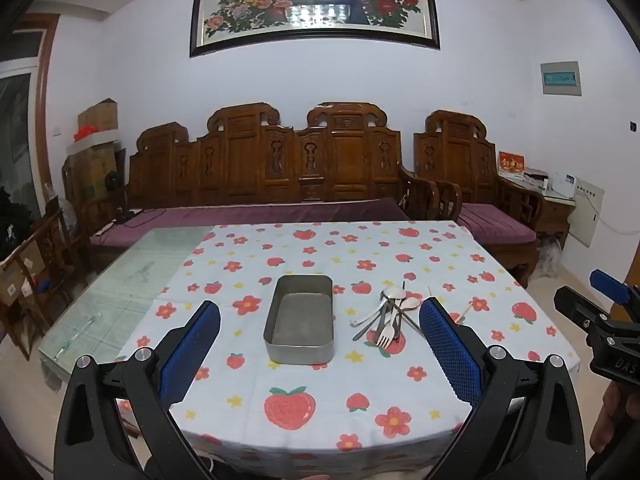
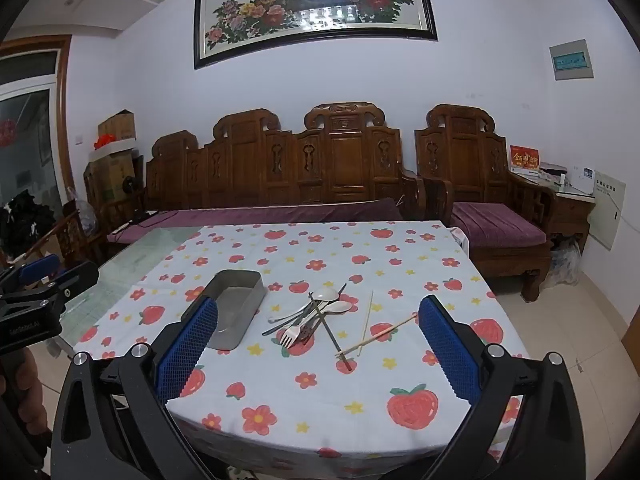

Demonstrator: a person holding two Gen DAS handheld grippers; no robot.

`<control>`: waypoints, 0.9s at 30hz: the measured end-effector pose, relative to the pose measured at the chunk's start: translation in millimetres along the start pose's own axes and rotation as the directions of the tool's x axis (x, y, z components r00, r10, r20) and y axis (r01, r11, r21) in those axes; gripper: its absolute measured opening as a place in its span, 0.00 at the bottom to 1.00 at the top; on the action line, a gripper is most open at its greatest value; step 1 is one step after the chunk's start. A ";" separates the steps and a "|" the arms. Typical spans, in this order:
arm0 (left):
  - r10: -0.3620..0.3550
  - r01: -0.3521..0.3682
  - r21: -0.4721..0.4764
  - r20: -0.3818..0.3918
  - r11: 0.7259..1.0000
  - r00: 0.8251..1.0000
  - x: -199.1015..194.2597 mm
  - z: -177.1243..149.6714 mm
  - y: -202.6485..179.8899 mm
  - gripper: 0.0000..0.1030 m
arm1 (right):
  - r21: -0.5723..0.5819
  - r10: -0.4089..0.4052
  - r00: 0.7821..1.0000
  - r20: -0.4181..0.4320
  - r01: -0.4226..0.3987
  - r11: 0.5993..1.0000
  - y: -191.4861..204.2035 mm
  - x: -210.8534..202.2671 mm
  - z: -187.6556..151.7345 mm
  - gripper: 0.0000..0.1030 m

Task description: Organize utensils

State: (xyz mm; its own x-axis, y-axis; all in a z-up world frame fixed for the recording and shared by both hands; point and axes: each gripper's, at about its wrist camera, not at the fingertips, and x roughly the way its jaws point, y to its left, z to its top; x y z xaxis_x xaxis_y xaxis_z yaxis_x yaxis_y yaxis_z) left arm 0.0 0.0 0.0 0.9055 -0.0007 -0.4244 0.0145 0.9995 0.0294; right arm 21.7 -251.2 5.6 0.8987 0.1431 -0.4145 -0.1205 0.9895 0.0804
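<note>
The utensils lay in a tangled heap on the strawberry tablecloth, untouched, at about twelve o'clock from the right gripper and at about one o'clock from the left gripper. Both sets of jaws stood wide apart with nothing between them, each hovering over the near edge of the table and tilted a little downward.

Just beyond the left gripper's jaws, at twelve o'clock, sat the metal tin, empty, with the heap just beside it at its three o'clock. In the heap a pale fork and white spoons crossed over dark chopsticks; two pale chopsticks lay apart at the heap's three o'clock.

The likely trouble was the overlap: closing on one piece could drag or flick its neighbours, since the handles crossed. Thin chopsticks lying flat on soft cloth would probably slip from broad pads, or the pads might pinch the cloth and shift the tin. With both grippers near, they could also collide over the heap.
</note>
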 end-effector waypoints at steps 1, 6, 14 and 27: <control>0.000 0.000 -0.001 0.001 1.000 1.000 0.0 0.0 0.0 0.94 | -0.004 -0.002 1.000 0.003 0.002 1.000 0.2 -0.1 0.0 0.98; -0.002 0.002 -0.005 0.005 1.000 1.000 -0.2 0.0 0.3 0.94 | -0.002 0.000 1.000 0.008 0.000 1.000 -0.1 -0.8 0.0 0.98; -0.006 0.006 -0.007 0.005 1.000 1.000 0.3 0.5 1.3 0.94 | -0.005 -0.003 1.000 0.007 0.003 1.000 -0.1 -0.5 -0.2 0.98; -0.006 0.006 -0.002 0.011 1.000 1.000 -1.5 3.5 -0.4 0.94 | -0.003 0.000 1.000 0.011 0.000 1.000 -0.9 -2.2 -0.1 0.98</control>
State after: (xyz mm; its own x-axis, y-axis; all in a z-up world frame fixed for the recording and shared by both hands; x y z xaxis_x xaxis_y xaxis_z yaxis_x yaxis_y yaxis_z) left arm 0.1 -0.5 3.8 0.9100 -0.0074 -0.4146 0.0196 0.9995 0.0253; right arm 19.8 -252.4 6.4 0.9034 0.1426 -0.4044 -0.1216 0.9896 0.0774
